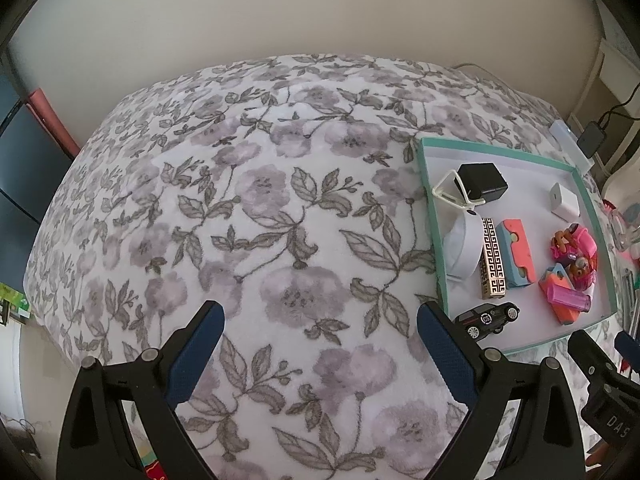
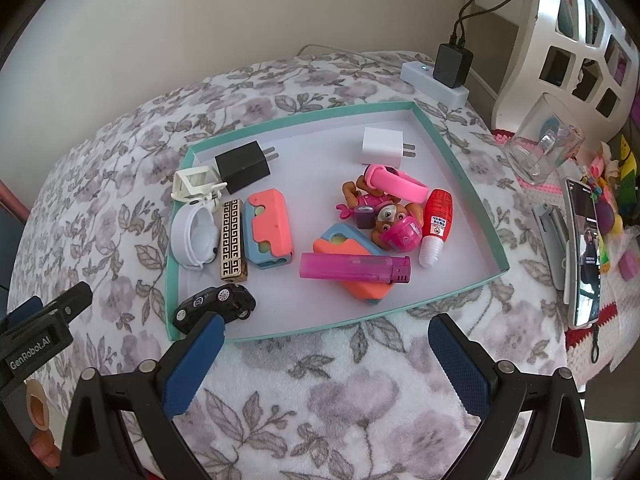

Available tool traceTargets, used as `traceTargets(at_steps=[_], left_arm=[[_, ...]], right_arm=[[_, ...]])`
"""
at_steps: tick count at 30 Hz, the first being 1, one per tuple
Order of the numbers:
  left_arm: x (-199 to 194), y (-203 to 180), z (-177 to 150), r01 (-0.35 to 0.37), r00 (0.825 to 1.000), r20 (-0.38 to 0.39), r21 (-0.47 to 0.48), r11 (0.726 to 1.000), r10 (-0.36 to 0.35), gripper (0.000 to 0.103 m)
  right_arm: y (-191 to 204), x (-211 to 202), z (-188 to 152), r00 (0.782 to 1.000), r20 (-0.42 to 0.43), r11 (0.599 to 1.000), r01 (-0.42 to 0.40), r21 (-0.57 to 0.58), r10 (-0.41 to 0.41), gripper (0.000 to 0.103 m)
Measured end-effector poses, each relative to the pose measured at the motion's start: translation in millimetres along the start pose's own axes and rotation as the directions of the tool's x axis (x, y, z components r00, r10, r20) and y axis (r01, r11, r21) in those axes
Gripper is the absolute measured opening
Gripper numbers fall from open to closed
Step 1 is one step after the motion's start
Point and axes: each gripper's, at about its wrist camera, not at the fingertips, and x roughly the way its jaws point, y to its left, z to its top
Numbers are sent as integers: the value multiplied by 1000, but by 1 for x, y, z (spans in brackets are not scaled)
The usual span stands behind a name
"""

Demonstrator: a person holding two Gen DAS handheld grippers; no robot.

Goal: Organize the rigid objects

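Grippers at rest above a floral blanket (image 1: 280, 208). Left gripper (image 1: 320, 344) is spread wide and grasps nothing, its blue pads (image 1: 192, 356) hovering over bare fabric left of the tray; its fingers point forward across the blanket. Right gripper (image 2: 326, 356) is likewise released and empty, poised just short of the near rim of the teal tray (image 2: 460, 156), its left pad overlapping the black toy car (image 2: 216, 304) in view. Within the tray lie a black charger (image 2: 240, 166) and white charger (image 2: 382, 146) toward the far side, a white clip (image 2: 196, 180), white wristband (image 2: 192, 240), gold patterned lighter (image 2: 233, 240), two coral-and-blue blocks (image 2: 270, 230), a pink lighter (image 2: 352, 268), red glue bottle (image 2: 436, 224), pink wristband (image 2: 396, 184) and a pup figurine (image 2: 392, 220). Beyond the tray stand a power strip (image 2: 432, 80), glass mug (image 2: 544, 144) and phone (image 2: 586, 248).
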Motion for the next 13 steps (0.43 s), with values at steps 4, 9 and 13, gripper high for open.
traceTargets(at_steps=[4,9,13], left_arm=[[-1,1,0,-4,1000,6,-9,1000,4,97],[-1,1,0,-13,1000,7,-11,1000,13,97],[-2,-1,0,-17,1000,12,-6,1000,17,97]], right_arm=[[1,0,0,1000,-1,1000,0,0,0,103],[1,0,0,1000,-3,1000,-2,-1,2,103],[1,1,0,1000,-7,1000,-7,-6,7,103]])
